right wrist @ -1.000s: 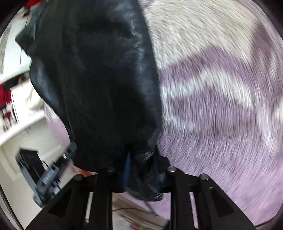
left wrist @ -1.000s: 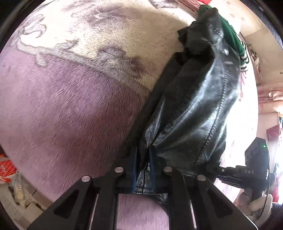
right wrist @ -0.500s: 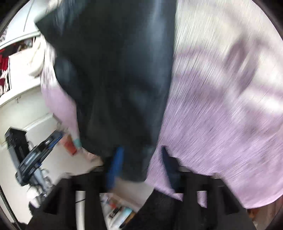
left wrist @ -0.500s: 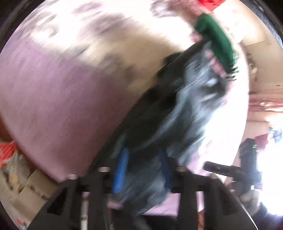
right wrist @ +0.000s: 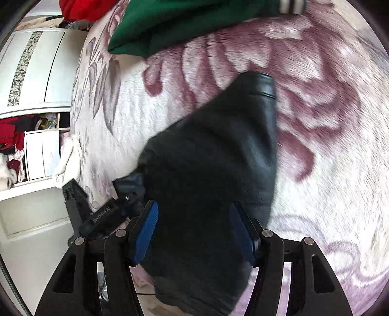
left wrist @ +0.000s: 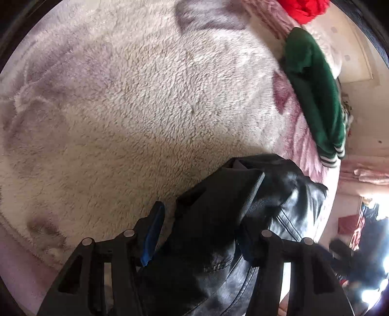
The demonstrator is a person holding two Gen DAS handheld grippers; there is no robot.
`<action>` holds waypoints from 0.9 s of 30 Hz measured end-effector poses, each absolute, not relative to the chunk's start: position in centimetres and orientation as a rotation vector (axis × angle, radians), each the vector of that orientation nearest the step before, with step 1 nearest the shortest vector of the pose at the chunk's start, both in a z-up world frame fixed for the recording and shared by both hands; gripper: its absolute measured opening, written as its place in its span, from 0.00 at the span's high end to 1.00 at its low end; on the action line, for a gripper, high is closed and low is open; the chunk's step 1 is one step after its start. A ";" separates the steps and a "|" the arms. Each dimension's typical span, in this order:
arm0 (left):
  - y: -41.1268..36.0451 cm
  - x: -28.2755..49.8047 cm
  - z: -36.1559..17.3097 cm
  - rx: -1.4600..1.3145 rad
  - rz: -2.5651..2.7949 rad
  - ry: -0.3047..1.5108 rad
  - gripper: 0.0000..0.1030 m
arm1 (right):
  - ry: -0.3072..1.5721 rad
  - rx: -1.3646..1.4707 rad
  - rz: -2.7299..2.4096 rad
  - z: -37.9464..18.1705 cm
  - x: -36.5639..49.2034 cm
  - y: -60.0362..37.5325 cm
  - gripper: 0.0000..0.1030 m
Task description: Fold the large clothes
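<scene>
Both tongs, left (left wrist: 199, 233) and right (right wrist: 194, 228), gape around the black leather jacket (right wrist: 214, 155) lying on the fleecy bed blanket (left wrist: 145, 97); green garment (right wrist: 189, 21) far off.

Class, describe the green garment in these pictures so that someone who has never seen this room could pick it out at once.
Start with the big fluffy blanket, cream with purple-pink flowers. At its far edge lies the green garment, beyond the black leather jacket that sits between the fingers. Unlike the red clothing beside it, it is dark green with a white-striped ribbed cuff.
</scene>
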State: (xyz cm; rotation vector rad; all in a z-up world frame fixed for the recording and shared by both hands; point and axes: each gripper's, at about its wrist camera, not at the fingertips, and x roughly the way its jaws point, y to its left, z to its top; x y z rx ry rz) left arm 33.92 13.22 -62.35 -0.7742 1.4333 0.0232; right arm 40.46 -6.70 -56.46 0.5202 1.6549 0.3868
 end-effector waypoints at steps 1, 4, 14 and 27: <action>13.3 33.6 -61.8 -0.763 0.013 1.425 0.47 | 1.649 0.493 0.405 -55.7 42.3 -3.4 0.38; 15.0 31.2 -59.4 -0.791 0.008 1.387 0.47 | 1.680 0.259 0.399 -59.7 42.0 -1.0 0.40; 11.4 28.1 -55.3 -0.639 0.010 1.338 0.50 | 1.642 0.361 0.368 -55.5 43.0 -5.9 0.43; 13.9 27.1 -61.9 -0.759 0.017 1.421 0.11 | 1.654 0.711 0.620 -67.3 45.2 -11.5 0.35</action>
